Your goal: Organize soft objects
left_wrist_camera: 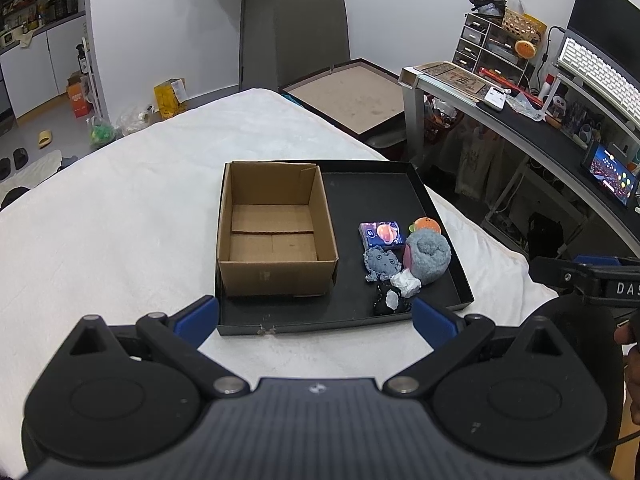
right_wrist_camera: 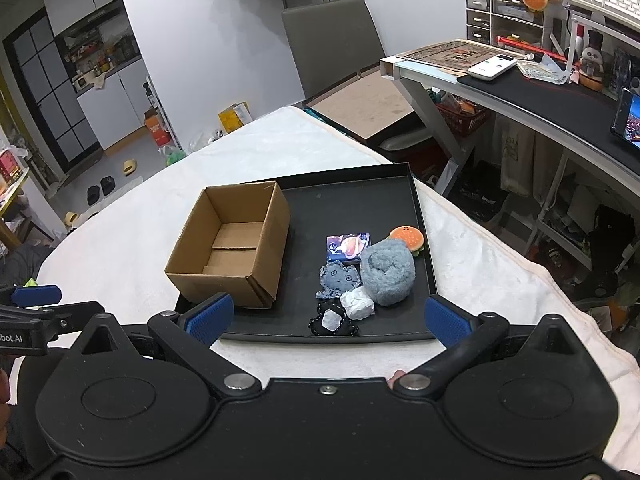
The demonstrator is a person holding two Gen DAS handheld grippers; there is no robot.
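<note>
A black tray (left_wrist_camera: 440, 216) (right_wrist_camera: 416, 208) lies on a white bed. In its left half stands an open, empty cardboard box (left_wrist_camera: 276, 236) (right_wrist_camera: 236, 248). In its right half lie a grey fluffy plush (left_wrist_camera: 430, 254) (right_wrist_camera: 388, 272), a small burger plush (left_wrist_camera: 426, 224) (right_wrist_camera: 408, 238), a flat grey plush (left_wrist_camera: 382, 262) (right_wrist_camera: 340, 278), a crumpled white wad (left_wrist_camera: 406, 283) (right_wrist_camera: 357, 303), a black plush with a white patch (left_wrist_camera: 390, 300) (right_wrist_camera: 332, 322) and a small colourful box (left_wrist_camera: 382, 234) (right_wrist_camera: 348, 246). My left gripper (left_wrist_camera: 316, 318) and right gripper (right_wrist_camera: 328, 318) are open and empty, near the tray's front edge.
The white blanket (left_wrist_camera: 120, 220) covers the bed around the tray. A desk (left_wrist_camera: 520, 120) with drawers, keyboard and a phone stands to the right. A framed board (left_wrist_camera: 352, 96) and a grey chair (left_wrist_camera: 308, 36) stand beyond the bed.
</note>
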